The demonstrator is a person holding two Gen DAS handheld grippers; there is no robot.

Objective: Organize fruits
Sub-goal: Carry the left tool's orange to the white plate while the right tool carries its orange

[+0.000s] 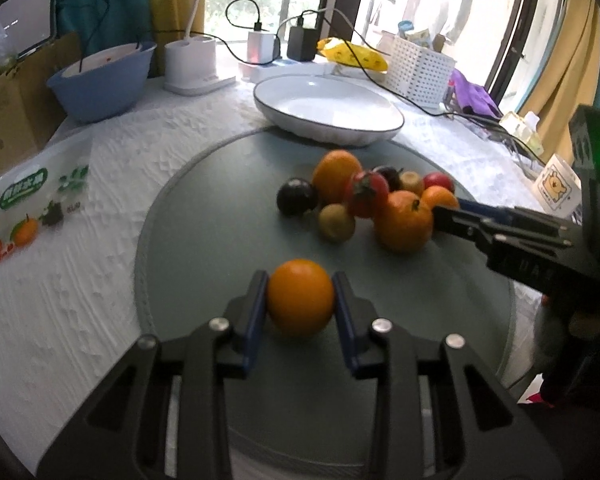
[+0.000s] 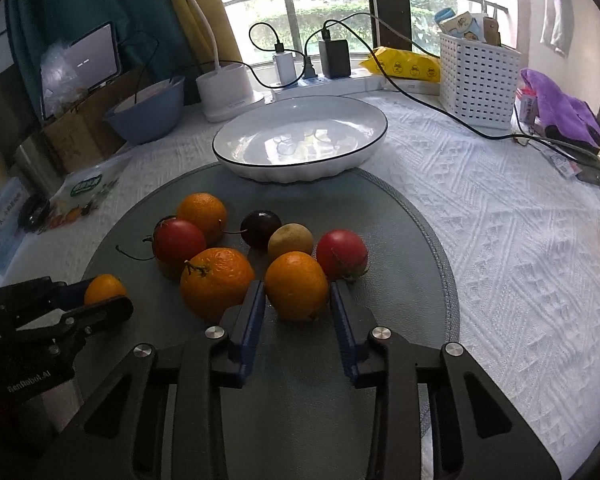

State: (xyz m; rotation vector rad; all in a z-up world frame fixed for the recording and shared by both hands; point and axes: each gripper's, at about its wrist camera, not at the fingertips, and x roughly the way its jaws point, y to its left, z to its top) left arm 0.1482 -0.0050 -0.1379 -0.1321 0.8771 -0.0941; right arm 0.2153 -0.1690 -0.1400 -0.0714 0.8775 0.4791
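While both claws work over the grey round mat [image 2: 412, 280], the fruits lie in two places: on the left side one small orange [image 1: 300, 298] sits alone at about 6 o'clock of the mat, and the left claw [image 1: 300, 300] is closed on it, with the blue pads touching its two sides. To the right of it, the cluster [image 1: 364, 200] of oranges, tomatoes, dark plums and kiwis rests near the middle of the mat, and there the right claw [image 2: 298, 294] stands half open around another orange [image 2: 296, 286]; I cannot tell if its pads press the skin already. I judge that these oranges are light and firm but round, so they may roll or slip; the best hold is across the widest middle, with mild force. The tomatoes [image 2: 342, 254] seem softer and more easy to bruise. The white plate [image 2: 364, 152] waits empty at 12 o'clock, probably as the goal. For writing, the side of the left claw in the right wrist view shows mirrored letters, maybe "GenRobot.AI". The plastic bag [image 1: 24, 200] at 9 o'clock on the worktop [image 2: 500, 240] has a green label, not readable.
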